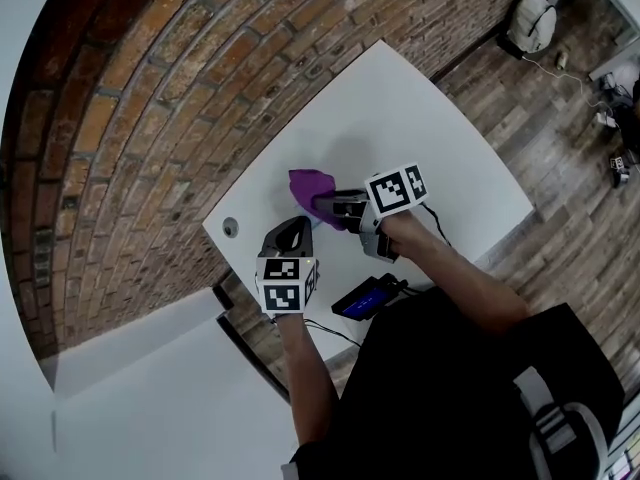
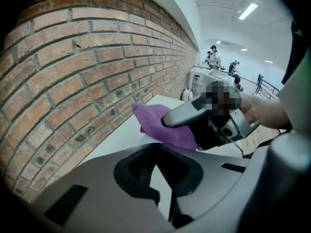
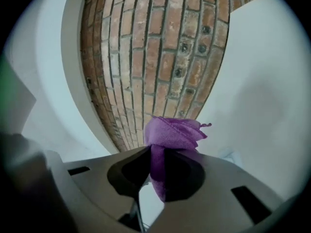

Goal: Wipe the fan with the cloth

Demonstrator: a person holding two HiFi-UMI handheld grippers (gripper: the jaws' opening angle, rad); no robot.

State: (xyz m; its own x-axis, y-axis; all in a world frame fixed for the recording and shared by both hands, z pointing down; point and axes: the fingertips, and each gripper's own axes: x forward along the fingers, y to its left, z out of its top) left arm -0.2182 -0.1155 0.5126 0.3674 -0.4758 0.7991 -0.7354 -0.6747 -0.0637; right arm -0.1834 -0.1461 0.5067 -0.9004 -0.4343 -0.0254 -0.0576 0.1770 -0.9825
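Note:
A purple cloth (image 1: 310, 190) (image 2: 160, 126) (image 3: 172, 135) hangs bunched over the white table (image 1: 420, 118), with my right gripper (image 1: 328, 206) (image 3: 155, 171) shut on it. That gripper lies about level and points toward the brick wall. My left gripper (image 1: 295, 230) (image 2: 158, 171) sits just in front of it, tilted down at the table, jaws shut with nothing seen between them. A small pale bluish thing (image 1: 305, 225) lies on the table between the two grippers, under the cloth. It is too small to tell whether it is the fan.
A brick wall (image 1: 150, 88) runs along the table's far side. A round cable hole (image 1: 231, 227) is near the table's left corner. A dark device (image 1: 365, 298) with a cable lies at the near edge. A white bag (image 1: 530, 20) stands on the wooden floor. People (image 2: 213, 57) stand far off.

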